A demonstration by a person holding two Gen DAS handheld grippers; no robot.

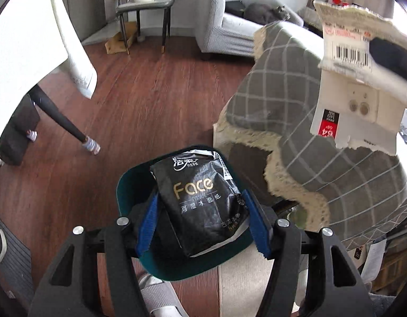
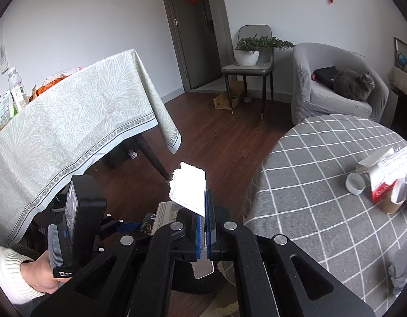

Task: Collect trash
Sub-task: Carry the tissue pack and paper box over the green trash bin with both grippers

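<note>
Left gripper [image 1: 202, 215] in our left hand [image 2: 42, 277]; its blue pads [image 1: 146, 227] press the sides of a black tissue pack [image 1: 203, 206] marked "Face", held over a dark teal bin [image 1: 129, 182] on the wood floor [image 1: 150, 92]; right gripper [image 2: 203, 224] has its jaws closed tight on a torn white card [image 2: 189, 190], which stands up between the pads; in the left view that card [image 1: 362, 79] hangs at upper right, barcode label showing; round table [image 2: 322, 171] under a grey checked cloth just beside the bin, with a box, a small clear cup and wrappers on it; grey cat [image 2: 352, 85] on the armchair [image 2: 304, 79].
</note>
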